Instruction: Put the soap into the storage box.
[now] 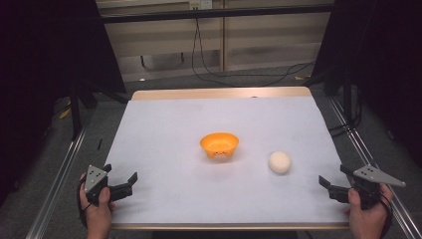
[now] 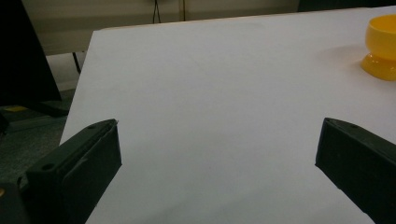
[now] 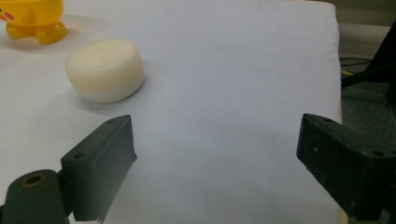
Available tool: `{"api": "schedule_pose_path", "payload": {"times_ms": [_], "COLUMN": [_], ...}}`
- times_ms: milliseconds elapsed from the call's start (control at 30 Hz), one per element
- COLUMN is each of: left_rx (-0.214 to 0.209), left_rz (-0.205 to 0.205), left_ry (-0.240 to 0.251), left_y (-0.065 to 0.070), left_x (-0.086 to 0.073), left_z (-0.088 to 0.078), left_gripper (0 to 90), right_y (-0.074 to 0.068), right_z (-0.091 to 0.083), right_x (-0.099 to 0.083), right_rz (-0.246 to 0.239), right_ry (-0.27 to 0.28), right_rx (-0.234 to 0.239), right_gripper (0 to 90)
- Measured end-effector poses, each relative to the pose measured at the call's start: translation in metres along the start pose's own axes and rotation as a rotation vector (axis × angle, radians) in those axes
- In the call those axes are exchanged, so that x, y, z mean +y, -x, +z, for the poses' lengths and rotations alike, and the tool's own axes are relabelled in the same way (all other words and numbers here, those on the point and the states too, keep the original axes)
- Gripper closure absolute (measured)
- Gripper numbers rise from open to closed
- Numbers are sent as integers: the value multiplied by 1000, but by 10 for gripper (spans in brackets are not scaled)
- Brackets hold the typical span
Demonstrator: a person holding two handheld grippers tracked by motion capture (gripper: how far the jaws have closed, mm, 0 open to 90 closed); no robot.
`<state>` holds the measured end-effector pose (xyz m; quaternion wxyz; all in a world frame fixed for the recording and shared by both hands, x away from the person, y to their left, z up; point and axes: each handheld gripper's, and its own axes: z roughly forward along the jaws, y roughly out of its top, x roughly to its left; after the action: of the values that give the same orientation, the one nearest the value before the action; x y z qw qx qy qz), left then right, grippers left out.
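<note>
Near the middle of the white-covered surface (image 1: 164,129) stood a small orange bowl (image 1: 219,144), upright on stubby feet, with a little printed face on its side in the right gripper view (image 3: 32,18). To its right and slightly nearer the person lay a cream-white, rounded puck-shaped object (image 1: 279,162), apart from the bowl and resting flat on the surface; the right gripper view showed it as a squat disc with softened edges (image 3: 105,70), just ahead and to the left of that gripper's fingers. At the near left corner, the person's left hand (image 1: 97,211) held the left gripper (image 1: 121,180) just above the surface, its fingers (image 2: 93,158) spread wide with nothing between them and pointing toward the centre. At the near right edge, the right hand (image 1: 369,214) held the right gripper (image 1: 334,182), its fingers (image 3: 105,158) likewise parted and empty, aimed leftward toward the white object. Both grippers sat well apart from the bowl and the disc. In the left gripper view the bowl (image 2: 382,46) appeared at the far right edge. Beyond the far edge of the surface, black cables (image 1: 239,74) trailed across the floor.
</note>
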<state>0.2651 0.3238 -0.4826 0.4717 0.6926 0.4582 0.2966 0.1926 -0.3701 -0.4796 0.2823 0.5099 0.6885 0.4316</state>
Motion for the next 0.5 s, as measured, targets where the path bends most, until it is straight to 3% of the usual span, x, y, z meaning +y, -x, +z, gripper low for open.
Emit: {"api": "schedule_pose_path", "payload": {"times_ms": [167,300,500], "left_rx": [-3,-4,-9], "left_rz": [18,10,8], "left_ry": [-8,-10,-10], "left_y": [0,0,0], "left_x": [0,0,1], "left_z": [0,1,1], "left_gripper": [0,0,0], "right_y": [0,-1,-3], "right_z": [7,8,13], "right_x": [2,5,12], "right_rz": [28,38,35], "right_ry": [-107,-131,-182], "right_rx": [108,192,209], "right_gripper": [35,0,0]}}
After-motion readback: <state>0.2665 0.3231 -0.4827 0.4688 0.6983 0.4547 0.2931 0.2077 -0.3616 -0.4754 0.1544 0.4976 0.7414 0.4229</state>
